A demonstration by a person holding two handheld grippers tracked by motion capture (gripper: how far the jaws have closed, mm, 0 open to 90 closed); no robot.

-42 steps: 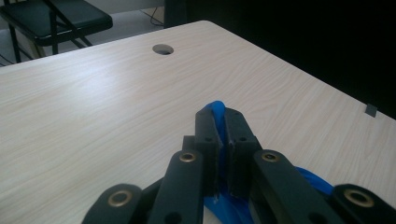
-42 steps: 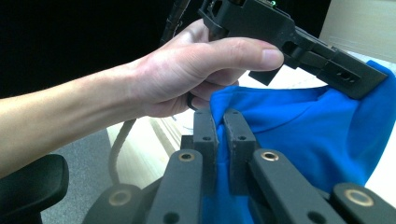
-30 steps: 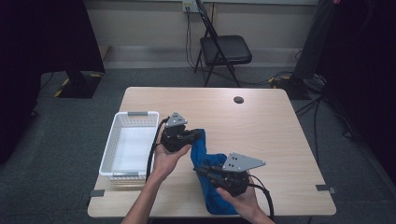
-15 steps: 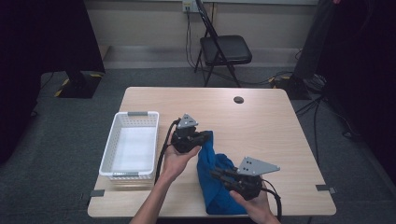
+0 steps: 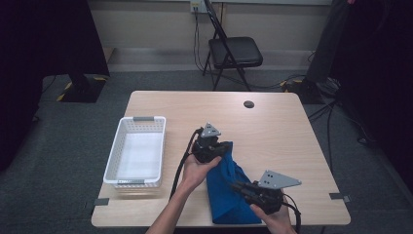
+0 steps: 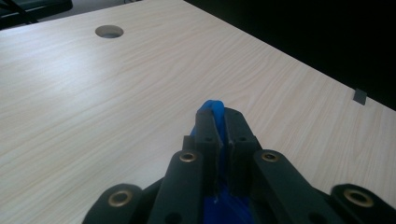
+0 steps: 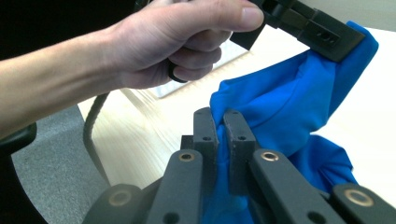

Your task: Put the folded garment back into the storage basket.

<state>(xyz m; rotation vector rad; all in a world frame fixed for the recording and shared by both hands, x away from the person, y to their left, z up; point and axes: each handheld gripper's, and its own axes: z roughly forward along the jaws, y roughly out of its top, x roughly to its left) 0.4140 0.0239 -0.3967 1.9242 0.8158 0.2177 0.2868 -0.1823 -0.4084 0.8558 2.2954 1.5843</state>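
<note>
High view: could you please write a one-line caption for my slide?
Two hand-held tools, left tool and right tool, grip a blue cloth on a wooden table beside a white basket.

You are in a lab or test room, not a home. You sit at a plain wooden table with a small round cable hole in it, far past your left gripper. The floor is grey carpet. Bits of tape mark the floor at the table's near corners. Behind the table, well beyond both grippers, stands one black folding chair by a bare wall. Cables hang from a wall plug there. Dark curtains hang at both sides, and a black stand sits on the floor far off to your left.
</note>
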